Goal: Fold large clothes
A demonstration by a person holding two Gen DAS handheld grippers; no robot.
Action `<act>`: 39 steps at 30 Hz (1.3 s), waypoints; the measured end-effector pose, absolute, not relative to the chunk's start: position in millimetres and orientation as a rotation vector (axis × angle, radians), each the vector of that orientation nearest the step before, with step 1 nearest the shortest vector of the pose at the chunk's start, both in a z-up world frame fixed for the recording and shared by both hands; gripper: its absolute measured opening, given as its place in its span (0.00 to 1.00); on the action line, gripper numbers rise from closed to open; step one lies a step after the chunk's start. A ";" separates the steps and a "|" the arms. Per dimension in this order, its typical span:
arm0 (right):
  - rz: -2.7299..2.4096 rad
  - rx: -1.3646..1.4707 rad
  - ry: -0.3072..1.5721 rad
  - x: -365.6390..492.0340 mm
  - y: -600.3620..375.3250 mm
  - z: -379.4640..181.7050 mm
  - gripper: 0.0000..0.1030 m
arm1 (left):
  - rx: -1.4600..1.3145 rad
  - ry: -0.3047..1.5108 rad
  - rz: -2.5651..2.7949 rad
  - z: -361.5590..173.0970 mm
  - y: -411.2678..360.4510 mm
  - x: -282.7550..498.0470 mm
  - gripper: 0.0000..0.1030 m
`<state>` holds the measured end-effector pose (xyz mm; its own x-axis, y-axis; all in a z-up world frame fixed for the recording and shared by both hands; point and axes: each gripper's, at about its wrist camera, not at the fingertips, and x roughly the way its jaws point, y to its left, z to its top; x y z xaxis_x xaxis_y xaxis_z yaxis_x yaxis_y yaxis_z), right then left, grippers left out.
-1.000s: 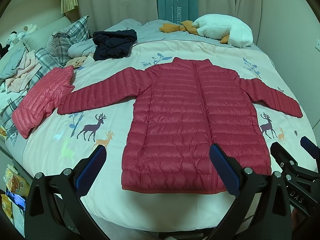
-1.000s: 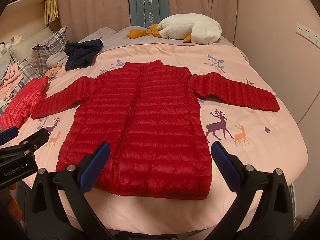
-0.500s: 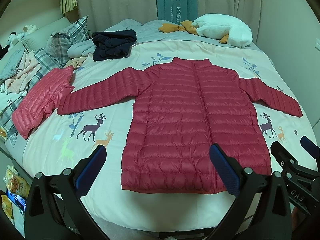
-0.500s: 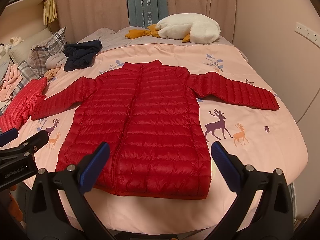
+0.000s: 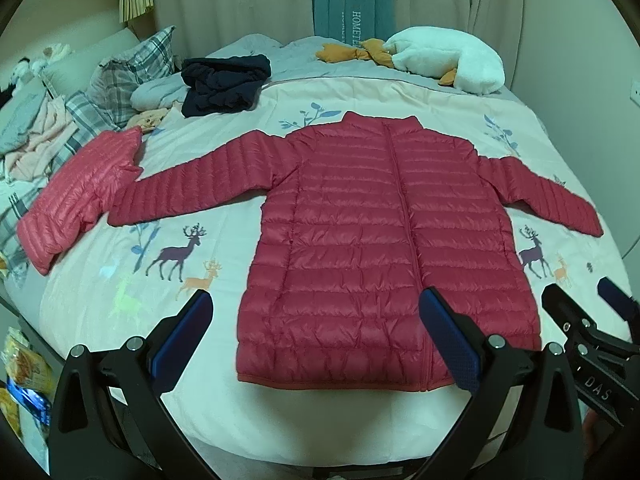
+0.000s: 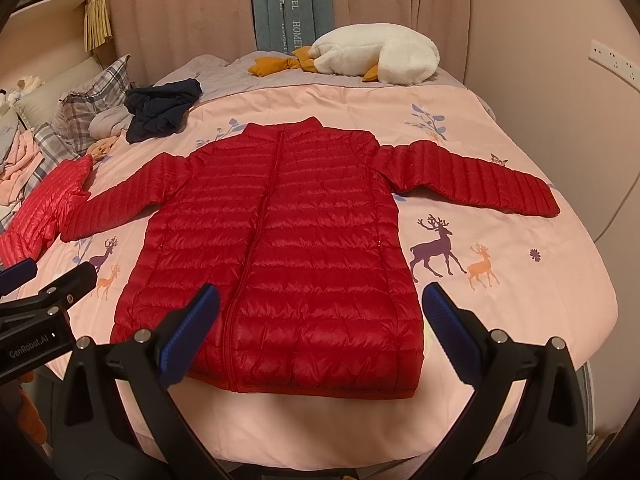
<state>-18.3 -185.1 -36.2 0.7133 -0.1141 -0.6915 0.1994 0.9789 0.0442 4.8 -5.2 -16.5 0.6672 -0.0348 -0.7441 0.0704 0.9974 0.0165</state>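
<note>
The red puffer jacket (image 5: 384, 248) lay flat, zipped, with sleeves spread, on the near middle of the bed (image 5: 248, 120). Left gripper (image 5: 316, 344) and right gripper (image 6: 320, 336) hovered over its near hem, fingers wide apart, holding nothing.

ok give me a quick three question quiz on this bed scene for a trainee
1. True or false: the red puffer jacket lies flat with its zip closed and both sleeves spread out to the sides.
2. Multiple choice: what lies by the end of the sleeve nearest the pillows? A) a pink puffer jacket B) a white plush goose C) a dark navy garment
3. Fill in: the left gripper and right gripper each have their fingers ____ and hold nothing.

Key: 1 true; 2 A; 3 open
</note>
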 end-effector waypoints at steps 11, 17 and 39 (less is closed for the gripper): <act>0.037 0.330 0.636 -14.1 -202.5 -36.1 0.98 | -0.403 0.833 -0.124 -58.9 79.8 66.9 0.99; 0.155 0.442 0.639 5.0 -212.0 -47.8 0.98 | -0.726 0.760 -0.006 -103.0 178.7 117.3 0.99; 0.090 0.324 0.744 78.2 -196.1 -75.3 0.98 | -1.252 0.610 0.188 -200.5 374.4 255.3 0.99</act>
<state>78.2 -196.1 -75.3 0.7345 0.1941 -0.6503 0.0341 0.9465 0.3209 255.3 374.4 -200.5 0.8276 -0.1907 -0.5279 -0.4552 0.3222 -0.8300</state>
